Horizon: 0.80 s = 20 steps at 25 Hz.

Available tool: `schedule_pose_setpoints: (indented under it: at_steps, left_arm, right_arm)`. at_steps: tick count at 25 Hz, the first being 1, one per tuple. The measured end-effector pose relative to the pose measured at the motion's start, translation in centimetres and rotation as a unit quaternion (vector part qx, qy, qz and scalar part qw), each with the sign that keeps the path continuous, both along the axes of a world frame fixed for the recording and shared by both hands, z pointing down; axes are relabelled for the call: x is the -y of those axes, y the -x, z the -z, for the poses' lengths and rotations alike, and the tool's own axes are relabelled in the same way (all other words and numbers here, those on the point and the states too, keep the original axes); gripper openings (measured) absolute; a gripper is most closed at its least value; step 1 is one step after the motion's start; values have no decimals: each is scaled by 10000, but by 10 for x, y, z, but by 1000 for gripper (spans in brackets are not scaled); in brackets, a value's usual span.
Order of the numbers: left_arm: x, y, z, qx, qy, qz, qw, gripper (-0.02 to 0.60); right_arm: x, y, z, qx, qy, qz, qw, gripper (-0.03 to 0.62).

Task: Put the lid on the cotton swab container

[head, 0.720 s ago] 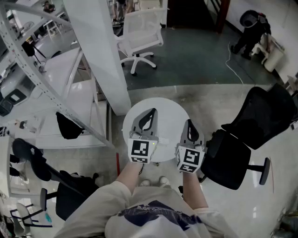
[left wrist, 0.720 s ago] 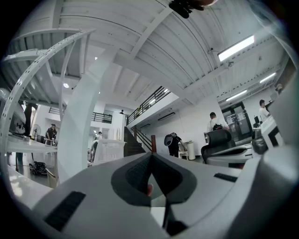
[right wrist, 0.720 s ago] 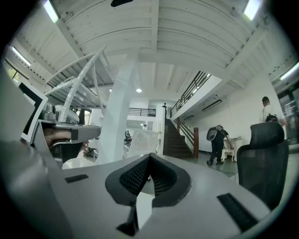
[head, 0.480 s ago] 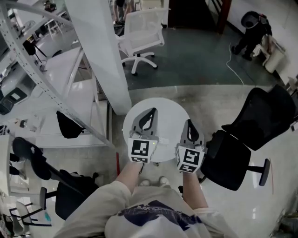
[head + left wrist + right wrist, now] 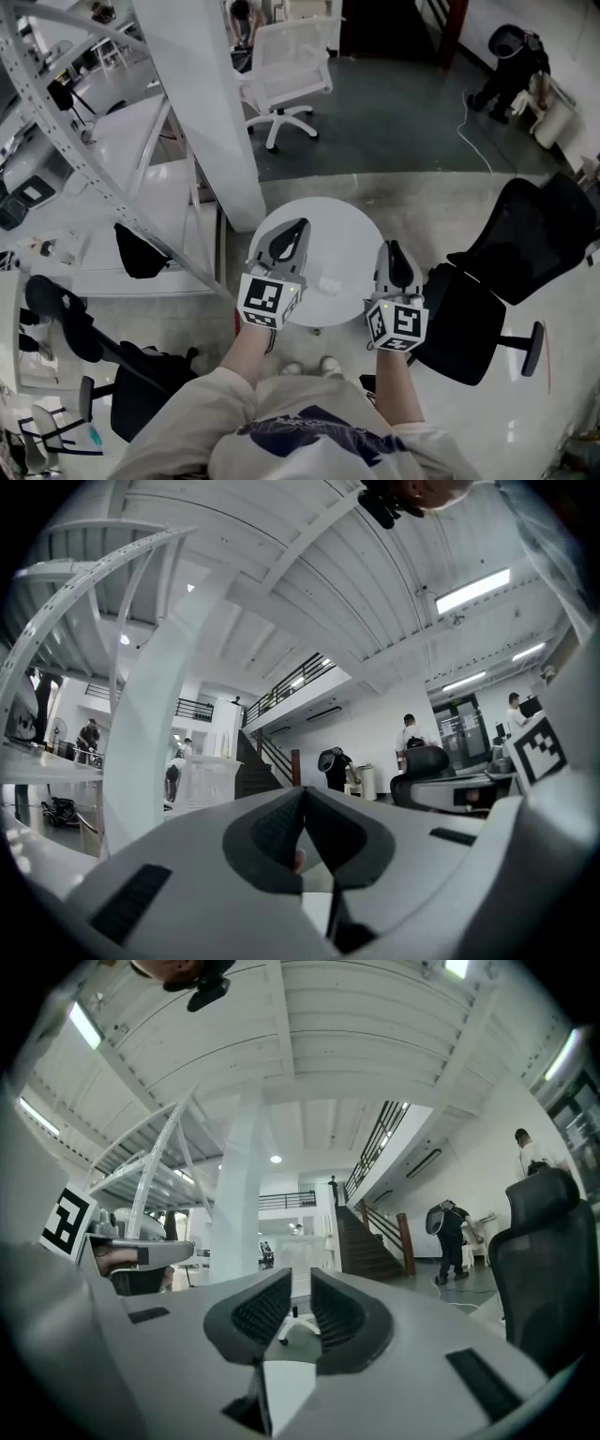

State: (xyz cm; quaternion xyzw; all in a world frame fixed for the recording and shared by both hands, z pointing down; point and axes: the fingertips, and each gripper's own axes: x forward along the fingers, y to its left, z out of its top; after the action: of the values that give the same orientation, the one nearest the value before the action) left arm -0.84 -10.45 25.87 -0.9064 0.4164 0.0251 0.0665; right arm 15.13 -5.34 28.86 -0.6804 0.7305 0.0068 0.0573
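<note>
A small round white table (image 5: 352,225) stands below me. On it, between the two grippers, lies a small pale boxy object (image 5: 330,284), too small to tell whether it is the cotton swab container or its lid. My left gripper (image 5: 299,226) hovers over the table's left half, and in the left gripper view its jaws (image 5: 304,799) are shut with nothing held. My right gripper (image 5: 393,247) hangs over the table's right edge. In the right gripper view its jaws (image 5: 301,1283) stand slightly apart, open and empty. Both point level, out into the room.
A white pillar (image 5: 202,112) rises just behind the table's left side. A white office chair (image 5: 286,75) stands beyond it. A black office chair (image 5: 487,300) is close on the right. White desks and a slanted frame (image 5: 84,159) fill the left.
Both grippers have drawn apart and back toward me: the left one leftwards, the right one rightwards. The small pale object on the table now shows between them.
</note>
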Motion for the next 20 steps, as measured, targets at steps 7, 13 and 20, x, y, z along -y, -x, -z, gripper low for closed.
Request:
schedule_pose_setpoints:
  at_steps: [7,13,20]
  left_arm:
    - [-11,13,-16,485,229,-722,9959,127]
    - [-25,7,-77,1399,667,-1180,9808,166]
    - [-52,-13,-173,2722,1103,-1949,9358,178]
  right_arm:
    - [-6,-32,1,197,6,32,9998,196]
    - [-3,-48,-20,221,261,43,9994,195]
    - [16,-41,-74,-9,901,431,9950,192]
